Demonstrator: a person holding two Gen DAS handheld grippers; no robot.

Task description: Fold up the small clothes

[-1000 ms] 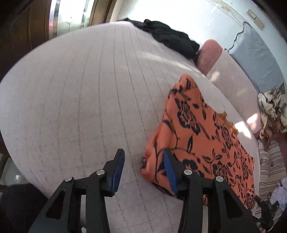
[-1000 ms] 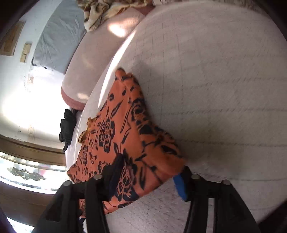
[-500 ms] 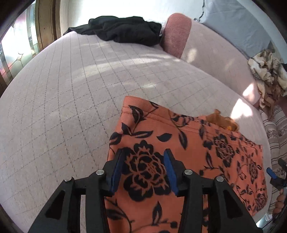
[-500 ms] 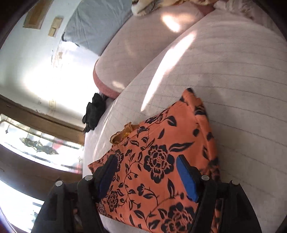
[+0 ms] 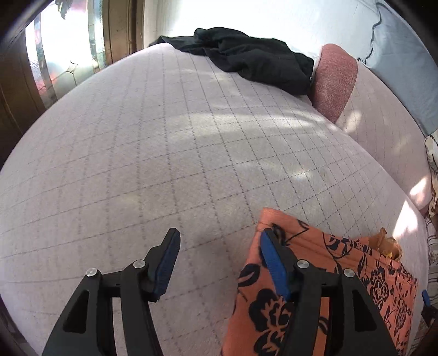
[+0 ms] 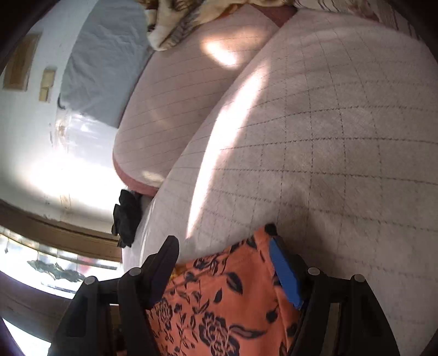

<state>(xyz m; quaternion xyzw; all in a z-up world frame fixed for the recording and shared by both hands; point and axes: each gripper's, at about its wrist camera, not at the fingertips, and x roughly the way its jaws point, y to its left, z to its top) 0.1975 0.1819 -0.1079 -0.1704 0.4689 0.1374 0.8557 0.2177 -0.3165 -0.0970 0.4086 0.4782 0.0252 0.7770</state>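
An orange garment with black flowers (image 5: 356, 263) lies flat on the quilted pale bed (image 5: 164, 150), at the lower right of the left wrist view. My left gripper (image 5: 220, 238) hangs over its left corner with the jaws opening. Only bare bed shows between its fingers, and the right finger overlaps the cloth's edge. In the right wrist view the garment (image 6: 224, 295) fills the bottom centre. My right gripper (image 6: 221, 246) stands open over its far corner. The cloth lies between the fingers, and the pads do not press on it.
A heap of black clothing (image 5: 260, 60) lies at the bed's far end beside a pink bolster (image 5: 334, 79). A beige patterned cloth (image 6: 186, 16) sits past the bolster (image 6: 175, 95). A bright window (image 5: 54, 41) with a dark wooden frame borders the bed.
The right gripper has let go of the bunched garment, which now lies flat. Both grippers have passed over it to its far corners. The left jaws have widened.
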